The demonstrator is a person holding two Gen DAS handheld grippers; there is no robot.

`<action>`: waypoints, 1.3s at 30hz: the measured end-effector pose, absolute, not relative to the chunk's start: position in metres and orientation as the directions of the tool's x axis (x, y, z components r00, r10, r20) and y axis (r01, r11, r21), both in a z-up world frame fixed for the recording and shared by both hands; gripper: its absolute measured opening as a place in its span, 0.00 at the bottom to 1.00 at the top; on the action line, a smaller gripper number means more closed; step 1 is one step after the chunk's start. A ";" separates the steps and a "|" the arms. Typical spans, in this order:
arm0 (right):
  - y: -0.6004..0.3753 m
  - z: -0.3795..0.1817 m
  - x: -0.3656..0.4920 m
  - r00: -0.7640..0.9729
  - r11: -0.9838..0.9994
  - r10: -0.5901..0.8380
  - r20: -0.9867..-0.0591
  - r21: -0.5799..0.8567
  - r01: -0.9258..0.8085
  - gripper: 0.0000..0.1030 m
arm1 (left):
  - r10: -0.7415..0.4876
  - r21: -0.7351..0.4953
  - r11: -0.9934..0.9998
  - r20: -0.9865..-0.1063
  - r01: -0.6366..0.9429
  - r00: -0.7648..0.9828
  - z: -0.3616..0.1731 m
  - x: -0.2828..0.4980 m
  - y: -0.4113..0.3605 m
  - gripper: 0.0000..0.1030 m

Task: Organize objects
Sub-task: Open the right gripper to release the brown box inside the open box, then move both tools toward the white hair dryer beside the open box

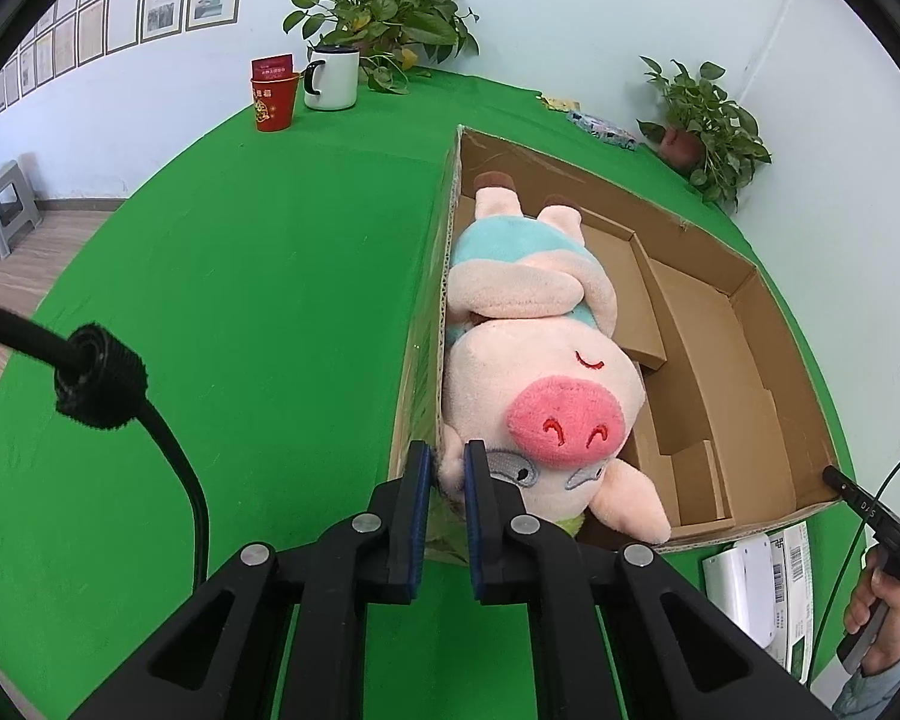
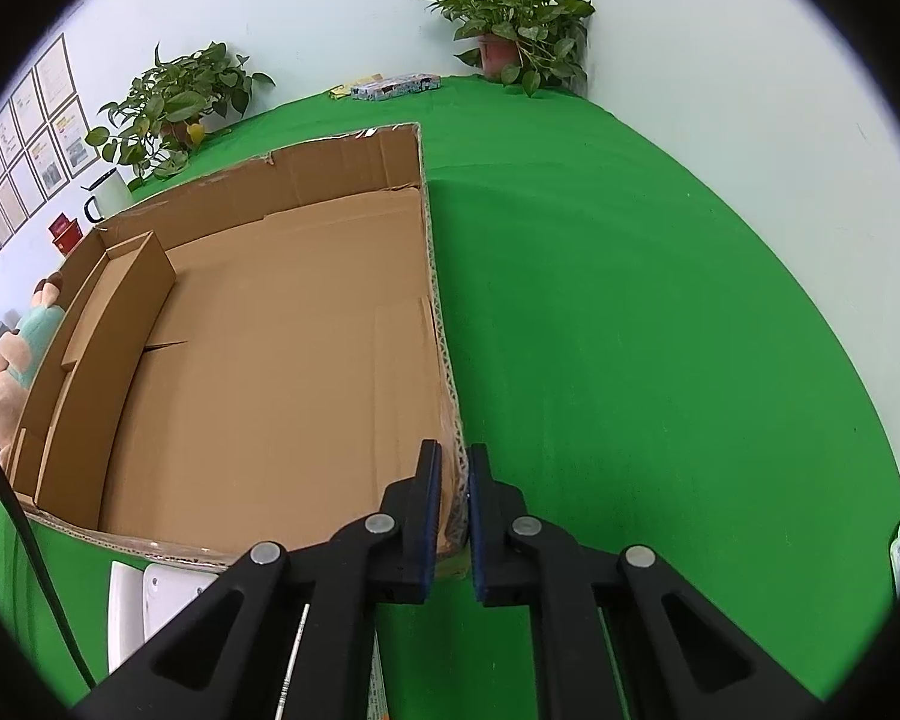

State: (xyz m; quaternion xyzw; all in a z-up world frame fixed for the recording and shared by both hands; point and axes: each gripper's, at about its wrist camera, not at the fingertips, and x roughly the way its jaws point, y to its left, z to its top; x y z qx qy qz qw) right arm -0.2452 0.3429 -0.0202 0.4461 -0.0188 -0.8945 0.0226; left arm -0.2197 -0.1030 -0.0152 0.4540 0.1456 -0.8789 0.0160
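**A:** Left wrist view first: what sits closest to the tool?

**B:** The left gripper [image 1: 448, 474] has its jaws nearly together, straddling the left wall of the cardboard box [image 1: 444, 276] at its near corner; the plush pig's [image 1: 540, 354] ear is pinched there too, it seems. I judge it clamped on the wall, steadying or carrying the box.

**A:** And the pig itself?

**B:** Just ahead of the fingertips, lying on its back inside the box along that left wall, snout nearest, feet pointing away. Beyond and right of it the box floor is bare cardboard with a low divider.

**A:** Right wrist view?

**B:** The right gripper [image 2: 450, 480] mirrors it: jaws closed on the opposite wall near the front corner, one finger inside, one outside. Two matching grips suggest the box is being held from both sides so it moves level.

**A:** Farther off?

**B:** Ahead left of the left tool, a red cup [image 1: 275, 102] and white mug [image 1: 332, 77]; potted plants [image 1: 384, 12] against the wall, well apart.
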 end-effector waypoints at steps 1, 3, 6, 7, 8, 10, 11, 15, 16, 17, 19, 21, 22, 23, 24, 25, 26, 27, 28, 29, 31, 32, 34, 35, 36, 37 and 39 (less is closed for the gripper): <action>0.342 -0.020 -0.245 -0.603 -0.998 -0.055 -0.796 0.050 0.025 0.07 | 0.102 -0.238 -0.958 -0.803 0.159 -0.587 -0.015 -0.222 -0.104 0.07; 0.342 -0.020 -0.248 -0.606 -0.999 -0.053 -0.794 0.046 0.027 0.07 | 0.089 -0.222 -0.962 -0.806 0.159 -0.586 -0.014 -0.224 -0.102 0.07; 0.343 -0.020 -0.249 -0.608 -0.998 -0.064 -0.791 0.059 0.029 0.09 | 0.082 -0.216 -0.963 -0.803 0.159 -0.590 -0.014 -0.226 -0.102 0.09; 0.344 -0.019 -0.249 -0.607 -0.997 -0.077 -0.791 0.075 0.029 0.11 | 0.085 -0.224 -0.961 -0.799 0.163 -0.595 -0.014 -0.224 -0.102 0.09; 0.345 -0.017 -0.248 -0.604 -0.995 -0.090 -0.792 0.092 0.028 0.15 | 0.088 -0.229 -0.960 -0.796 0.163 -0.599 -0.013 -0.222 -0.102 0.09; 0.342 -0.008 -0.240 -0.619 -0.993 -0.119 -0.777 0.110 0.054 0.28 | 0.075 -0.216 -0.966 -0.764 0.145 -0.641 0.000 -0.212 -0.097 0.10; 0.339 -0.002 -0.234 -0.634 -0.990 -0.138 -0.761 0.114 0.079 0.45 | 0.068 -0.205 -0.970 -0.749 0.134 -0.660 0.005 -0.207 -0.094 0.12; 0.310 0.028 -0.193 -0.728 -0.980 -0.176 -0.662 0.050 0.192 0.81 | 0.034 -0.118 -0.991 -0.638 0.055 -0.769 0.044 -0.177 -0.063 0.43; 0.301 0.032 -0.183 -0.746 -0.977 -0.176 -0.642 0.023 0.211 0.81 | 0.034 -0.116 -0.992 -0.619 0.048 -0.784 0.049 -0.172 -0.057 0.62; 0.295 0.036 -0.176 -0.756 -0.974 -0.180 -0.629 0.008 0.226 0.81 | 0.040 -0.122 -0.992 -0.590 0.040 -0.806 0.056 -0.163 -0.050 0.73; 0.281 0.041 -0.158 -0.779 -0.967 -0.195 -0.596 -0.015 0.254 0.81 | 0.058 -0.137 -0.990 -0.534 0.018 -0.843 0.066 -0.147 -0.037 0.76; 0.273 0.043 -0.146 -0.793 -0.967 -0.194 -0.577 -0.026 0.254 0.81 | 0.063 -0.132 -0.991 -0.509 0.006 -0.858 0.071 -0.132 -0.022 0.76; 0.270 0.044 -0.141 -0.799 -0.968 -0.185 -0.572 -0.035 0.248 0.81 | 0.062 -0.130 -0.992 -0.505 0.005 -0.861 0.073 -0.126 -0.016 0.76; 0.268 0.044 -0.137 -0.802 -0.969 -0.177 -0.571 -0.039 0.242 0.81 | 0.065 -0.129 -0.992 -0.504 0.000 -0.861 0.073 -0.120 -0.010 0.76; 0.267 0.043 -0.134 -0.800 -0.970 -0.178 -0.573 -0.036 0.242 0.81 | 0.075 -0.132 -0.991 -0.509 -0.008 -0.858 0.072 -0.116 -0.004 0.76; 0.266 0.043 -0.131 -0.797 -0.968 -0.186 -0.575 -0.029 0.248 0.81 | 0.083 -0.134 -0.991 -0.515 -0.015 -0.853 0.071 -0.113 0.000 0.76; 0.265 0.043 -0.125 -0.796 -0.968 -0.189 -0.575 -0.030 0.250 0.81 | 0.098 -0.140 -0.990 -0.522 -0.028 -0.847 0.068 -0.111 0.005 0.76; 0.264 0.042 -0.119 -0.796 -0.967 -0.190 -0.575 -0.031 0.253 0.81 | 0.111 -0.146 -0.988 -0.529 -0.038 -0.842 0.066 -0.110 0.009 0.76; 0.264 0.041 -0.116 -0.794 -0.966 -0.196 -0.576 -0.028 0.259 0.81 | 0.127 -0.153 -0.987 -0.535 -0.051 -0.835 0.063 -0.108 0.013 0.76; 0.263 0.039 -0.112 -0.791 -0.963 -0.205 -0.577 -0.023 0.267 0.81 | 0.149 -0.166 -0.984 -0.540 -0.068 -0.828 0.060 -0.105 0.016 0.76; 0.261 0.037 -0.104 -0.785 -0.960 -0.216 -0.581 -0.023 0.280 0.81 | 0.205 -0.218 -0.971 -0.553 -0.098 -0.808 0.052 -0.105 0.020 0.76; 0.260 0.035 -0.099 -0.780 -0.957 -0.226 -0.584 -0.017 0.290 0.81 | 0.237 -0.247 -0.962 -0.558 -0.113 -0.795 0.048 -0.105 0.022 0.76; 0.260 0.031 -0.092 -0.766 -0.951 -0.250 -0.592 0.004 0.308 0.81 | 0.287 -0.299 -0.945 -0.570 -0.131 -0.770 0.040 -0.104 0.024 0.76; 0.260 0.029 -0.088 -0.759 -0.950 -0.258 -0.597 0.013 0.313 0.81 | 0.309 -0.321 -0.937 -0.574 -0.140 -0.758 0.035 -0.103 0.026 0.76; 0.261 0.027 -0.084 -0.753 -0.947 -0.270 -0.600 0.026 0.320 0.81 | 0.326 -0.336 -0.930 -0.577 -0.146 -0.749 0.031 -0.102 0.027 0.76; 0.263 0.025 -0.079 -0.743 -0.943 -0.286 -0.605 0.041 0.330 0.81 | 0.340 -0.348 -0.925 -0.580 -0.152 -0.740 0.027 -0.101 0.028 0.76; 0.263 0.022 -0.068 -0.722 -0.934 -0.314 -0.616 0.066 0.350 0.81 | 0.379 -0.368 -0.912 -0.592 -0.179 -0.711 0.016 -0.102 0.033 0.76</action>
